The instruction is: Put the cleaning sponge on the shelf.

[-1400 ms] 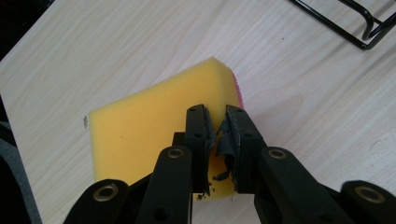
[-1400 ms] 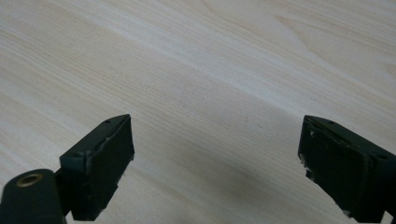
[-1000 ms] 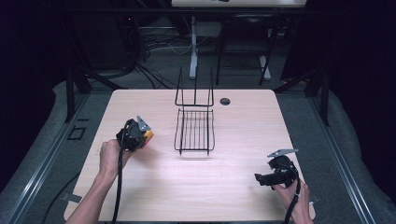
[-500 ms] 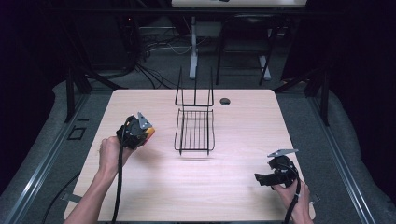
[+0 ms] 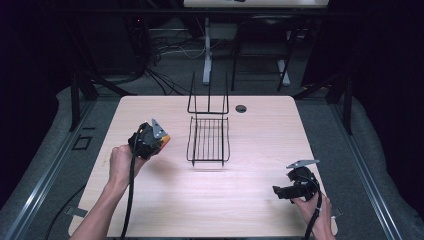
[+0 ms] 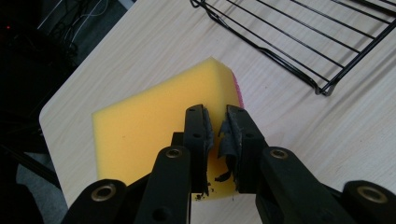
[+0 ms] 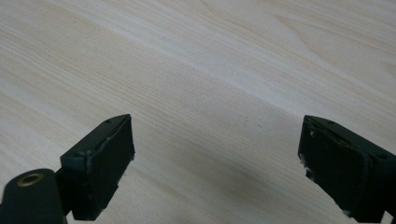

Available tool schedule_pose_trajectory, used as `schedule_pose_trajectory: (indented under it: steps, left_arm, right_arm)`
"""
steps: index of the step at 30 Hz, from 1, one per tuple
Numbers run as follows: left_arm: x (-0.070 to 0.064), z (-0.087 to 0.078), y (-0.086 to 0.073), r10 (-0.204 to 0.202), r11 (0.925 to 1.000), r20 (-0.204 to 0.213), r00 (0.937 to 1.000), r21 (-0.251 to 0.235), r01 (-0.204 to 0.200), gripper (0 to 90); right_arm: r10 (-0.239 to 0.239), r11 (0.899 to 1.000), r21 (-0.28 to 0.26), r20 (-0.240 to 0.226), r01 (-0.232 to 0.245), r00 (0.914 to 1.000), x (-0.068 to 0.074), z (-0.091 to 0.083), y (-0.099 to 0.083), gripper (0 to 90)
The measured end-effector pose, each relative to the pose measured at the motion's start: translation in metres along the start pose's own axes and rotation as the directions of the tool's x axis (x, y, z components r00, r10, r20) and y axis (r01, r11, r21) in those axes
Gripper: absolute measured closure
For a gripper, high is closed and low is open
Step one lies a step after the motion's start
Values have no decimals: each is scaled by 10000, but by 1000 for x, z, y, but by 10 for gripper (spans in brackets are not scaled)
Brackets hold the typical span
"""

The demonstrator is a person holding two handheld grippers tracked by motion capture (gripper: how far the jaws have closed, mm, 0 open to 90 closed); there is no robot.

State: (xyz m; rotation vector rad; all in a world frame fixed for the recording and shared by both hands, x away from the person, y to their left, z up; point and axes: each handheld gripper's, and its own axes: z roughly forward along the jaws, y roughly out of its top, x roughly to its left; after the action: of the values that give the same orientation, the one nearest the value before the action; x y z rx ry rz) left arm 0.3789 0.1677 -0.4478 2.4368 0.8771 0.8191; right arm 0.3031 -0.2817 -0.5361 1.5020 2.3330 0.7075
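A yellow sponge [image 6: 154, 116] with a pink underside hangs just above the wooden table [image 5: 210, 200], left of a black wire rack [image 5: 209, 140]. My left gripper [image 6: 218, 121] is shut on the sponge's near edge, and the foam bulges around the worn pads. From above, the left gripper [image 5: 159, 142] is raised in the person's left hand, with a bit of the sponge [image 5: 165, 139] showing at its tip. My right gripper [image 5: 280, 192] rests low near the table's front right corner. Its jaws stand wide apart over bare wood [image 7: 215, 154] with nothing between them.
The wire rack [image 6: 303, 42] lies flat mid-table with an upright back frame on its far side. A small dark round hole [image 5: 241, 108] sits in the tabletop behind it. Dark floor, cables and frame legs surround the table.
My left gripper with the sponge has drifted slightly right, toward the rack. The right gripper has stayed in place.
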Motion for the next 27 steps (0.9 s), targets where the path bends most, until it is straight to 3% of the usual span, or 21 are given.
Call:
schedule_pose_trajectory:
  steps: [13,27]
  left_arm:
    - [-7,-2,9,192,9996,59,9998,-208,-191,790]
    - [-16,-1,18,417,9984,174,9990,-387,-410,787]
  right_arm:
    - [-158,9998,160,176,155,9997,-1,-2,1,104]
    - [-57,10000,43,37,57,10000,-1,-1,0,104]
